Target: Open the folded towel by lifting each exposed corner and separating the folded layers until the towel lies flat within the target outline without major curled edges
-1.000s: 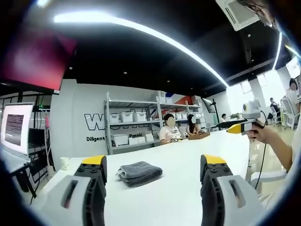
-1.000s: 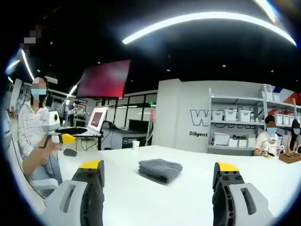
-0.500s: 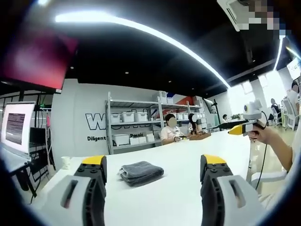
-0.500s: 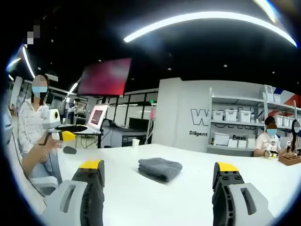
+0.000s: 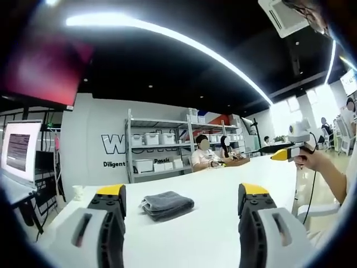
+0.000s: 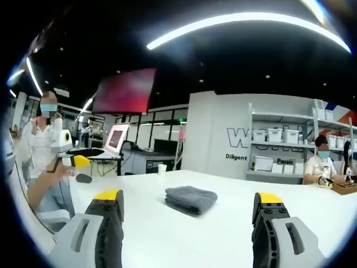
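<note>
**Folded towel ahead of both grippers, neither touching it**

The folded dark grey cloth towel [image 5: 166, 204] lies on the white desk [image 5: 217, 223], well ahead of the left gripper [image 5: 182, 207] and left of centre between its jaws. Ahead of the right gripper [image 6: 189, 211] the towel [image 6: 191, 199] sits about centred, so I judge neither clearly nearer. Its long axis runs crosswise to both. Both grippers stand wide open, holding nothing, clear of the towel
</note>
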`<move>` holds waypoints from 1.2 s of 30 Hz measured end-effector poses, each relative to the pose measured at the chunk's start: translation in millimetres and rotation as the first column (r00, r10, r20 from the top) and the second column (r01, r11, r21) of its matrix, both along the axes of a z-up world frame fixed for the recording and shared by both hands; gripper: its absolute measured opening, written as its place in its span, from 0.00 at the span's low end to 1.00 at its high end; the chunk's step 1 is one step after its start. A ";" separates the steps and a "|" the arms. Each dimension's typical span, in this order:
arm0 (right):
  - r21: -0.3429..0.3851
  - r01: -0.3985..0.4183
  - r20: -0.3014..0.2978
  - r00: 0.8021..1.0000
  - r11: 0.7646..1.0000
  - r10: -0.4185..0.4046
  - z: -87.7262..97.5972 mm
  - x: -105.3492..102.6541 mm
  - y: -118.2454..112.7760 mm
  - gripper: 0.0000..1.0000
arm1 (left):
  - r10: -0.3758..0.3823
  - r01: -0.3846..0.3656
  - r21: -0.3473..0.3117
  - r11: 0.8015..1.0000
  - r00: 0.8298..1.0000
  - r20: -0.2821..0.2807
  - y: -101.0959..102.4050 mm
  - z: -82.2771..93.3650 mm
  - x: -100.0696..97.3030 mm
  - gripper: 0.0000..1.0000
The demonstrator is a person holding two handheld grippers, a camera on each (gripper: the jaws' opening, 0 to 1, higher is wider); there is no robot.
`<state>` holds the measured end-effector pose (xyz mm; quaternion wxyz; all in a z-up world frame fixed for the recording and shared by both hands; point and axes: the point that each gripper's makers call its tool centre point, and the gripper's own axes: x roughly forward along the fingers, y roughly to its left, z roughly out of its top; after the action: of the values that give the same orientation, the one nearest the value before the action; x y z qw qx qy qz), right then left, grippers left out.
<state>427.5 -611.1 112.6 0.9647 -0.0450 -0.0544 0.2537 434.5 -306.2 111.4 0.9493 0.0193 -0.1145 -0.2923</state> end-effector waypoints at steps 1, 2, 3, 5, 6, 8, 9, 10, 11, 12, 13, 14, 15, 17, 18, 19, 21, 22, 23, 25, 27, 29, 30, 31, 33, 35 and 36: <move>-0.007 0.006 0.003 1.000 1.000 -0.006 -0.1 0.3 -0.6 0.96 | 0.000 0.000 0.000 1.000 1.000 0.001 -0.1 0.1 0.0 0.82; -0.010 0.011 0.004 1.000 1.000 -0.011 -0.2 0.5 -1.2 0.96 | 0.000 0.000 0.001 1.000 1.000 0.001 -0.4 -0.1 0.0 0.82; -0.013 0.013 0.004 1.000 1.000 -0.013 -0.3 0.6 -1.7 0.97 | -0.001 0.001 0.002 1.000 1.000 -0.001 -0.6 -0.6 0.2 0.82; -0.006 0.009 0.003 1.000 1.000 -0.009 0.1 0.1 -1.5 0.96 | 0.000 0.000 0.003 1.000 1.000 -0.004 -0.8 -1.4 0.5 0.82; -0.004 0.007 0.004 1.000 1.000 -0.007 0.3 0.0 -1.4 0.96 | 0.000 0.000 0.004 1.000 1.000 -0.003 -0.8 -1.4 0.5 0.82; -0.004 0.008 0.002 1.000 1.000 -0.008 0.1 0.2 -1.9 0.96 | 0.001 -0.001 0.005 1.000 1.000 -0.004 -1.0 -1.7 0.4 0.82; -0.005 0.009 0.003 1.000 1.000 -0.009 0.0 0.2 -2.0 0.96 | 0.000 0.000 0.006 1.000 1.000 -0.003 -1.2 -1.6 0.2 0.82; -0.006 0.010 0.002 1.000 1.000 -0.010 -0.2 0.3 -2.0 0.96 | -0.001 0.001 0.008 1.000 1.000 -0.003 -1.6 -1.6 -0.2 0.82; -0.006 0.010 0.001 1.000 1.000 -0.010 -0.3 0.4 -2.0 0.96 | 0.000 0.000 0.009 1.000 1.000 -0.002 -1.6 -1.5 -0.4 0.82; -0.005 0.009 0.001 1.000 1.000 -0.009 -0.3 0.4 -2.0 0.96 | 0.001 -0.001 0.011 1.000 1.000 -0.001 -1.5 -1.3 -0.5 0.82; -0.005 0.009 0.002 1.000 1.000 -0.009 -0.1 0.5 -1.9 0.96 | 0.001 -0.001 0.010 1.000 1.000 0.001 -1.5 -0.8 -0.8 0.82; -0.005 0.009 0.001 1.000 1.000 -0.009 -0.1 0.6 -1.8 0.96 | 0.002 -0.002 0.009 1.000 1.000 0.002 -1.4 -0.6 -0.8 0.82; -0.005 0.009 0.000 1.000 1.000 -0.009 -0.1 0.5 -1.8 0.96 | 0.001 -0.001 0.009 1.000 1.000 0.001 -1.6 -0.8 -0.9 0.82; -0.005 0.007 0.001 1.000 1.000 -0.007 0.3 0.3 -1.6 0.96 | 0.001 -0.001 0.010 1.000 1.000 0.000 -1.6 -1.4 -0.7 0.81; -0.005 0.007 0.001 1.000 1.000 -0.007 0.2 0.2 -1.6 0.96 | 0.002 -0.002 0.010 1.000 1.000 -0.002 -1.3 -1.7 -0.6 0.82; -0.004 0.008 0.001 1.000 1.000 -0.008 0.4 0.0 -1.8 0.96 | 0.002 -0.002 0.010 1.000 1.000 -0.004 -1.4 -2.5 -0.8 0.82; -0.006 0.009 0.001 1.000 1.000 -0.009 0.5 -0.5 -1.6 0.96 | 0.003 -0.003 0.010 1.000 1.000 -0.003 -1.2 -2.5 -1.6 0.81; -0.007 0.009 0.000 1.000 1.000 -0.009 0.5 -0.9 -1.2 0.96 | 0.006 -0.006 0.012 1.000 1.000 -0.001 -0.9 -2.4 -1.8 0.81; -0.008 0.009 0.000 1.000 1.000 -0.009 0.9 -1.5 -0.5 0.96 | 0.007 -0.007 0.015 1.000 1.000 0.000 -0.8 -2.3 -2.1 0.81; -0.013 0.004 0.005 1.000 1.000 -0.004 2.4 -3.0 2.0 0.96 | 0.002 -0.002 0.020 1.000 1.000 -0.006 -1.5 -3.4 -2.8 0.80; -0.015 -0.001 0.006 1.000 1.000 0.001 2.4 -3.1 3.6 0.96 | -0.002 0.002 0.020 1.000 1.000 -0.011 -2.4 -4.1 -3.5 0.80; -0.018 -0.001 0.000 1.000 1.000 0.001 0.3 -1.9 3.8 0.96 | -0.004 0.004 0.020 1.000 1.000 -0.010 -3.0 -3.7 -3.9 0.79; -0.019 0.000 -0.005 1.000 1.000 0.000 -0.8 -1.3 3.4 0.96 | -0.004 0.004 0.020 1.000 1.000 -0.009 -3.1 -3.6 -3.9 0.79; -0.017 0.000 -0.009 1.000 1.000 0.000 -1.8 -0.9 3.2 0.96 | -0.004 0.004 0.022 1.000 1.000 -0.007 -3.6 -3.3 -3.9 0.79; -0.016 -0.002 -0.011 1.000 1.000 0.001 -2.4 -0.8 3.3 0.96 | 0.002 -0.002 0.027 1.000 1.000 -0.003 -3.5 -3.3 -3.6 0.80; -0.015 -0.002 -0.010 1.000 1.000 0.002 -2.3 -0.9 3.3 0.96 | 0.011 -0.011 0.040 0.999 1.000 0.003 -3.5 -4.4 -2.1 0.80; -0.014 -0.001 -0.009 1.000 1.000 0.001 -2.1 -0.9 3.2 0.96 | 0.014 -0.014 0.047 0.999 1.000 0.002 -3.6 -5.6 -1.3 0.79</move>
<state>426.6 -607.9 110.4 0.9644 -0.0507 -0.0482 0.2549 433.2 -309.8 105.7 0.9504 0.0425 -0.1081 -0.2884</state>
